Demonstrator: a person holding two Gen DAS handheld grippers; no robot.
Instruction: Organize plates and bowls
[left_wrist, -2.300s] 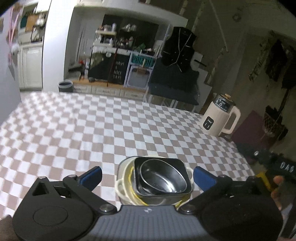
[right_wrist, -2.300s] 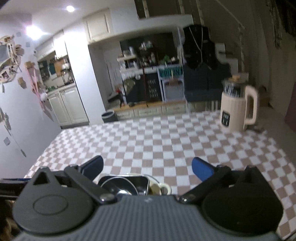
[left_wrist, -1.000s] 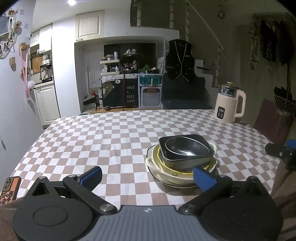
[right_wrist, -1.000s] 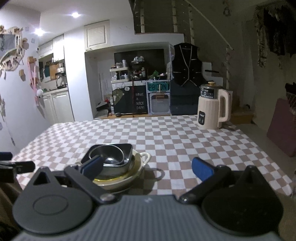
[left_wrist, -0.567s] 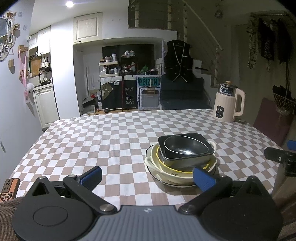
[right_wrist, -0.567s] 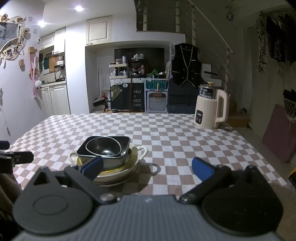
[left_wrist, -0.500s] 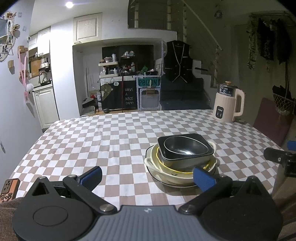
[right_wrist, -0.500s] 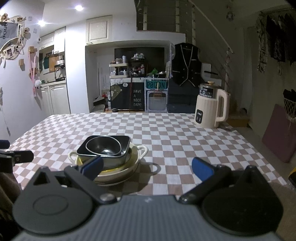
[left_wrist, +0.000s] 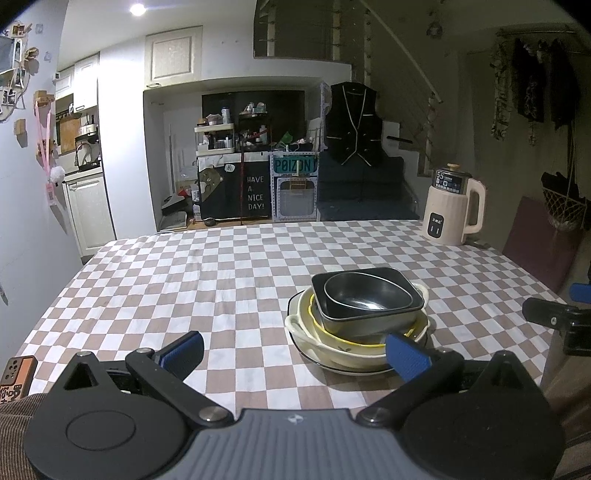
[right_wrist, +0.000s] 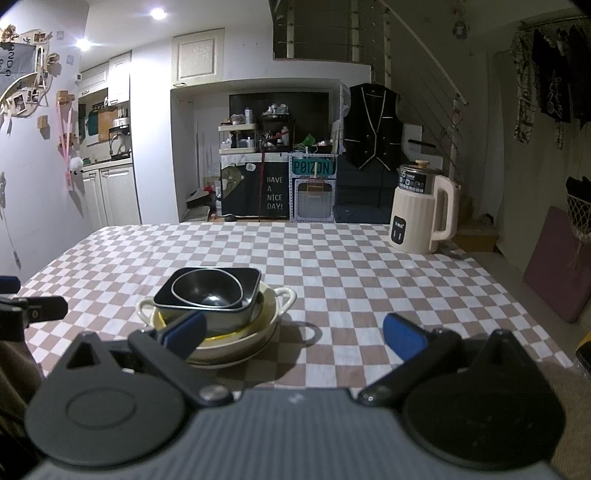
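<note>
Checkered table, nested bowl stack upright, long axis sideways; both tools spread, empty

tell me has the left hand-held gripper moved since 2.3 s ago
Yes. The left hand-held gripper has pulled back from the stacked bowls, which now sit farther ahead on the checkered table.

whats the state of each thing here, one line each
left gripper: open, empty, back from the stack
right gripper: open, empty
small dark bowl: upright, nested on top
dark square dish: nested under it
yellow bowl: nested lower
cream handled dish: nested below
plate: at the bottom
kettle: upright, lid on
</note>
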